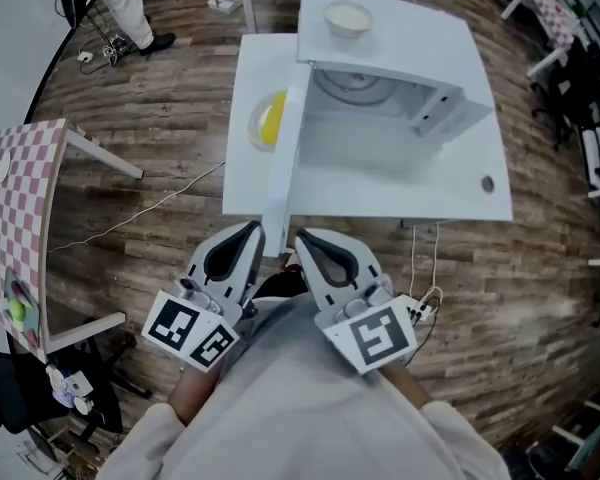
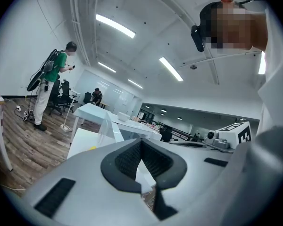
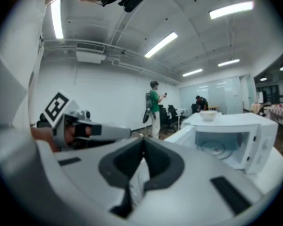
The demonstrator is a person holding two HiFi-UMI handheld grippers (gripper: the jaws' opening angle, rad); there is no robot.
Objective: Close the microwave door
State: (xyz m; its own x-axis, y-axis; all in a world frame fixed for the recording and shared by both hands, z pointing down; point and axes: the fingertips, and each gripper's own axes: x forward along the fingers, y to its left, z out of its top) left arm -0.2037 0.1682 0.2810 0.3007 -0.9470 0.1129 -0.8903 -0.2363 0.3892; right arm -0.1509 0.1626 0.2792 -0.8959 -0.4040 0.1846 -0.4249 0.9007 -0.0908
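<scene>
A white microwave [image 1: 390, 78] stands on a white table [image 1: 460, 198], with its cavity and glass turntable showing. Its door [image 1: 285, 153] is swung fully open on the left and points toward me, edge-on. In the right gripper view the microwave [image 3: 228, 142] is ahead to the right. In the left gripper view the door [image 2: 108, 126] is ahead. My left gripper [image 1: 255, 230] and right gripper [image 1: 302, 238] are held close to my body, just short of the door's near end. Both are shut with nothing between the jaws, as the left gripper [image 2: 141, 144] and right gripper [image 3: 143, 150] views also show.
A white bowl [image 1: 347, 18] sits on top of the microwave. A plate with something yellow [image 1: 268, 120] lies on the table left of the door. A pink checkered table [image 1: 20, 198] stands at the left. A person [image 1: 130, 8] stands far off. Cables trail over the wooden floor [image 1: 160, 203].
</scene>
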